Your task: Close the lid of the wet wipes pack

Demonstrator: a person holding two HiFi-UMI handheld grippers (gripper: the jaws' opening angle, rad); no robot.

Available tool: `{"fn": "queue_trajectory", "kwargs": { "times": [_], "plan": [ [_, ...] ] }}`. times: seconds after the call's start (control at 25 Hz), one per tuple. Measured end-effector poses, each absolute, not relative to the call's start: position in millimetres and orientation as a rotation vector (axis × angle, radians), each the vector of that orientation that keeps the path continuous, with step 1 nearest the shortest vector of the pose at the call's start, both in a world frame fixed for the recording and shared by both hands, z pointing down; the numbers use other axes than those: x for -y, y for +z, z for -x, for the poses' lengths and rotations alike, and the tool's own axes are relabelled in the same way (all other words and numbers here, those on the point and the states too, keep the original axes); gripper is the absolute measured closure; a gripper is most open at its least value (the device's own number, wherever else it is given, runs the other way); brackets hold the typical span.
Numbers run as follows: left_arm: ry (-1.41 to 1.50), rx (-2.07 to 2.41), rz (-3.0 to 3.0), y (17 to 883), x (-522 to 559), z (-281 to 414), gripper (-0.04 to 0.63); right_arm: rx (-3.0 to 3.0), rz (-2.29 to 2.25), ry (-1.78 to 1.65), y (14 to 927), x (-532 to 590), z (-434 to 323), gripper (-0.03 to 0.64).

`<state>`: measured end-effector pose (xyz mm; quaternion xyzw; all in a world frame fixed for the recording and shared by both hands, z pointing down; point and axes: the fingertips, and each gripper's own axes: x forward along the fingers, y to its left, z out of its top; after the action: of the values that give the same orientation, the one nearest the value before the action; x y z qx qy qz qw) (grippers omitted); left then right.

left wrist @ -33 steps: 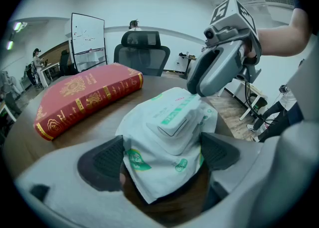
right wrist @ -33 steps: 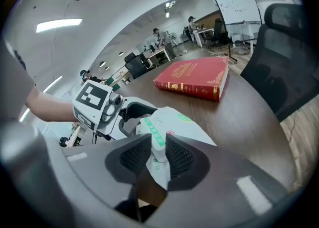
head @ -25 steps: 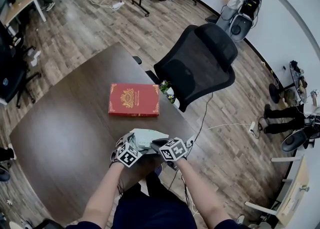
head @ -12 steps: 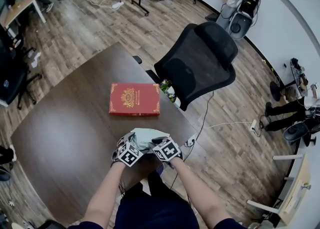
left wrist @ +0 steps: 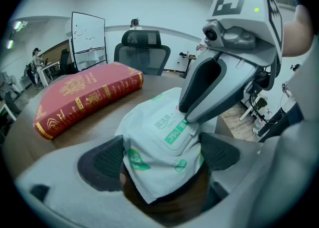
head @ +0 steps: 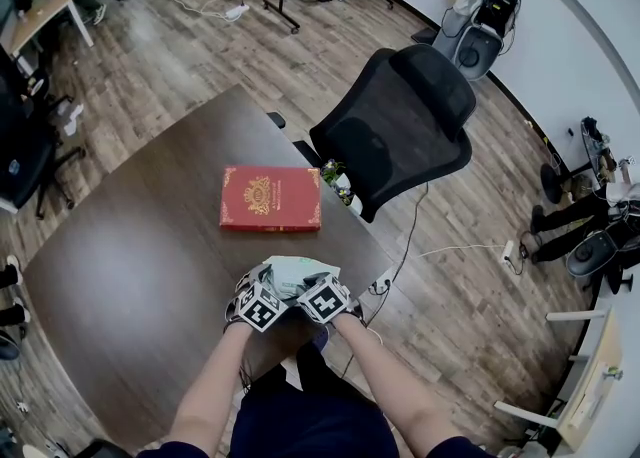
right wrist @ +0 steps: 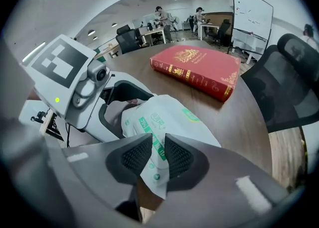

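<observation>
Pack point(head: 293, 270): one, at table's point(head: 130, 246) near edge, beside one red book point(head: 270, 199).
Left gripper point(left wrist: 159, 157): clamped on pack's sides.
Right gripper point(right wrist: 158, 156): jaws almost together, tips on lid point(left wrist: 172, 132).

"What's the left claw point(left wrist: 162, 155) got?"

"The wet wipes pack point(left wrist: 149, 122), squeezed from both sides by its dark pads."

"And that grey thing coming in on top?"

"The right claw point(left wrist: 192, 115), its tip down on the pack's lid point(left wrist: 174, 133). Behind them a red book point(left wrist: 84, 97) lies flat on the surface point(left wrist: 94, 125), with a black chair point(left wrist: 142, 48) beyond."
</observation>
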<state>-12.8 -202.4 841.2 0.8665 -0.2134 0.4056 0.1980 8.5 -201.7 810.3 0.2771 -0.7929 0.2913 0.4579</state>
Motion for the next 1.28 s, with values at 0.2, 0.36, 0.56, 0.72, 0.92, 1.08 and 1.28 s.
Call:
{"fn": "queue_trajectory", "kwargs": {
  "times": [0.2,0.36,0.56,0.72,0.92,1.08,1.28],
  "plan": [
    [1.136,0.595,-2.421,840.6,201.5,12.0,0.11,1.918,-0.7,0.692,810.1,199.6,-13.3,0.523],
    [1.14,0.597,-2.42,837.7,206.5,11.2,0.11,1.913,-0.714,0.663,808.2,205.2,-14.0,0.522],
    [1.141,0.595,-2.416,839.3,202.5,12.9,0.112,1.903,-0.714,0.647,810.5,200.4,-11.3,0.522],
    [1.139,0.597,-2.424,838.6,201.8,12.4,0.112,1.908,-0.731,0.65,810.6,198.7,-11.7,0.522],
    [1.136,0.598,-2.423,837.3,202.8,12.3,0.112,1.917,-0.738,0.65,810.0,199.9,-13.1,0.522],
    [1.141,0.598,-2.42,840.2,202.6,11.9,0.112,1.925,-0.756,0.64,810.5,201.0,-12.4,0.522],
    [1.159,0.625,-2.421,839.4,201.8,13.2,0.109,1.92,-0.77,0.657,812.0,198.5,-13.0,0.523]
  ]
}}
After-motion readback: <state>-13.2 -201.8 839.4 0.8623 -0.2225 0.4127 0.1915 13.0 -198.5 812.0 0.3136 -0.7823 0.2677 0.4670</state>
